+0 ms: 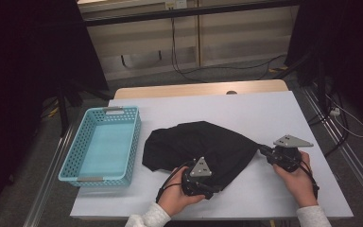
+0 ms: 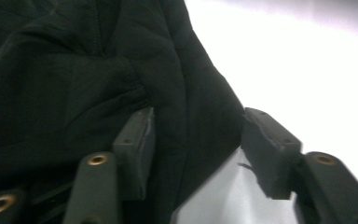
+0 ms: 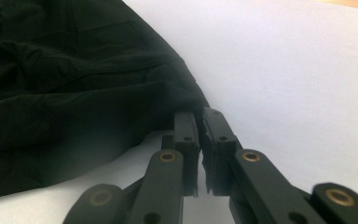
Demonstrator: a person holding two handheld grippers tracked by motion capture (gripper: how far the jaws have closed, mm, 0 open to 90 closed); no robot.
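Right gripper [image 3: 200,122] clamped on corner of black garment [image 1: 198,146], left gripper [image 2: 196,149] half-wide with a fabric fold between jaws, no squeeze, blue basket [image 1: 101,144] left on bench [image 1: 264,113].

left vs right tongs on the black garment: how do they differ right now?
The left tongs stand open, a fold of the black garment between their pads but unpinched; the right tongs are shut on the garment's corner. In the high view the left tongs sit over the garment's near edge, while the right tongs sit off it on the white table, pulling the corner to a point. Both lie low by the table.
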